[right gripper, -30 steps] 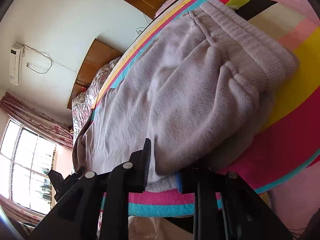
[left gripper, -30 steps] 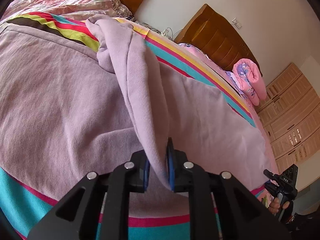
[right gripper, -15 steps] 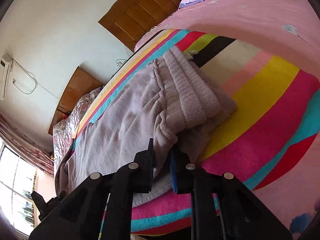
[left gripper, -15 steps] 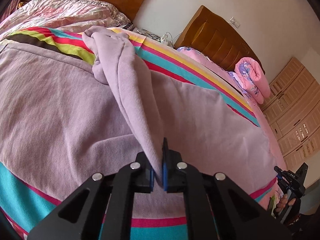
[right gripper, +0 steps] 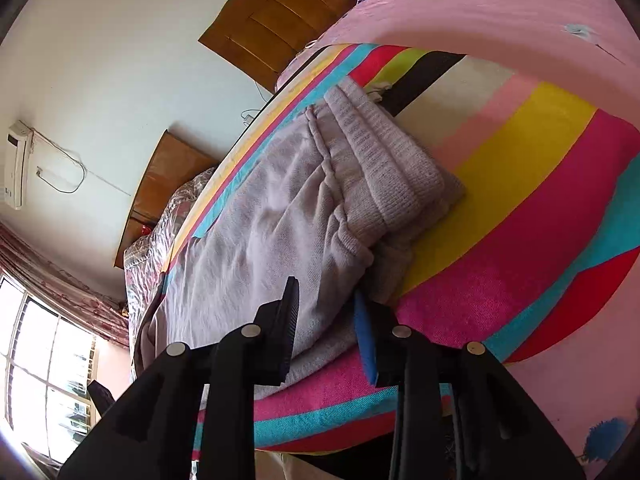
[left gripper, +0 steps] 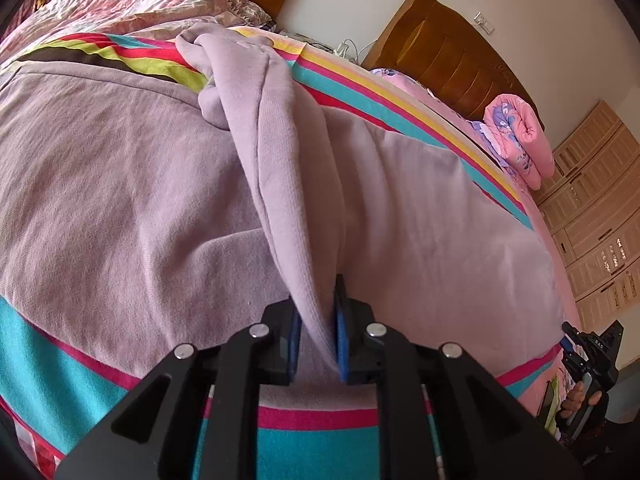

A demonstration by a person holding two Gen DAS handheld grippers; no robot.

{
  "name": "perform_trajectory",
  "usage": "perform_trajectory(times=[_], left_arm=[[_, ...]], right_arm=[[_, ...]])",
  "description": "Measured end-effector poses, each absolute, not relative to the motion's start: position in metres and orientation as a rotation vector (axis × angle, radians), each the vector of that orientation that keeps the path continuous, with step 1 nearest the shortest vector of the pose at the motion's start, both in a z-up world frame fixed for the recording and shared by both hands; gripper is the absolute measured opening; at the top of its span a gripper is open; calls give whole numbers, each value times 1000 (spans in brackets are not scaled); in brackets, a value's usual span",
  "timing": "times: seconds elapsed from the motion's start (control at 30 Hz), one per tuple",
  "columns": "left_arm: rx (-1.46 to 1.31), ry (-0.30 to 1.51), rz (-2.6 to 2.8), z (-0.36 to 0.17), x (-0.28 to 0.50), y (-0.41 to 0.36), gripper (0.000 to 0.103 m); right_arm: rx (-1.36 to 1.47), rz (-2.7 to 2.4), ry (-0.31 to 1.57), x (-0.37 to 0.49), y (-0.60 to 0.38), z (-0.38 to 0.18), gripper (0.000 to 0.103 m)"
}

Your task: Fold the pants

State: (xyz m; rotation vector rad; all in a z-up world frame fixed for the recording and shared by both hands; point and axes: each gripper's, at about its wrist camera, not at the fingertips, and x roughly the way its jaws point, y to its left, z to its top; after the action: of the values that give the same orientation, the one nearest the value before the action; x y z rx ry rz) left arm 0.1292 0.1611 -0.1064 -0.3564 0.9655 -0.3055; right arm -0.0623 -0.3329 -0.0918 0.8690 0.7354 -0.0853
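Observation:
Lilac sweatpants (left gripper: pixel 120 184) lie spread on a striped blanket (left gripper: pixel 60 364) on the bed. My left gripper (left gripper: pixel 318 332) is shut on a lifted fold of the pants (left gripper: pixel 292 168), which runs taut from the far leg end to the jaws. In the right wrist view the pants (right gripper: pixel 256 240) lie with the ribbed waistband (right gripper: pixel 384 164) folded over at the right end. My right gripper (right gripper: pixel 326 328) is open, its jaws apart around the near edge of the pants. The right gripper also shows in the left wrist view (left gripper: pixel 588 364).
Wooden headboards (left gripper: pixel 452 56) stand along the white wall. A rolled pink quilt (left gripper: pixel 520 136) lies at the head of the second bed, beige cabinets (left gripper: pixel 600 216) beyond it. A window (right gripper: pixel 44 364) and an air conditioner (right gripper: pixel 16 164) show in the right wrist view.
My right gripper has opened, let go of the waistband end and drawn back from it. My left gripper stays shut on the fold and has shifted slightly.

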Motion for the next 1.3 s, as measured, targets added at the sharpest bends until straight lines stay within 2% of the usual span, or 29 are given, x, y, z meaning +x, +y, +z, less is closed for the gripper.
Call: perform_trajectory(times=[0.07, 0.27, 0.3, 0.33, 0.43, 0.57, 0.73, 0.93, 1.03, 1.07, 1.1, 1.13, 1.17, 1.2, 1.23, 1.3], left_arm=[[-380, 966, -314, -106, 129, 163, 22], [-382, 959, -311, -105, 126, 159, 20], [-375, 958, -309, -105, 125, 158, 18], [-370, 958, -313, -105, 124, 157, 12], [-320, 929, -311, -96, 119, 148, 5], [-303, 903, -317, -79, 109, 144, 5], [-312, 948, -304, -106, 107, 147, 5], [-303, 945, -307, -104, 111, 151, 6], [-315, 940, -313, -105, 112, 151, 10], [-308, 938, -311, -103, 112, 151, 16], [-284, 928, -277, -100, 111, 151, 26], [-242, 907, -196, -93, 109, 152, 55], [-196, 867, -101, -83, 106, 154, 70], [-152, 805, -29, -70, 102, 156, 70], [-117, 751, -9, -55, 99, 154, 71], [-83, 674, -40, -27, 99, 144, 74]], right_arm=[[870, -19, 773, -62, -321, -95, 30], [828, 34, 802, -49, -294, -97, 28], [808, 38, 808, -48, -291, -96, 23], [787, 31, 816, -47, -288, -96, 16], [799, 14, 803, -51, -287, -96, 9], [747, 8, 775, -56, -281, -77, 8], [766, -34, 835, -51, -285, -98, 7], [735, -20, 832, -49, -282, -88, 7], [757, -22, 832, -46, -284, -99, 8], [758, -20, 831, -46, -284, -99, 9], [750, -15, 835, -47, -284, -97, 15], [733, -5, 844, -48, -284, -94, 25], [713, 2, 848, -51, -284, -89, 33], [686, -13, 846, -56, -286, -82, 55], [649, -56, 836, -61, -289, -73, 70], [574, -133, 768, -71, -296, -51, 70]])
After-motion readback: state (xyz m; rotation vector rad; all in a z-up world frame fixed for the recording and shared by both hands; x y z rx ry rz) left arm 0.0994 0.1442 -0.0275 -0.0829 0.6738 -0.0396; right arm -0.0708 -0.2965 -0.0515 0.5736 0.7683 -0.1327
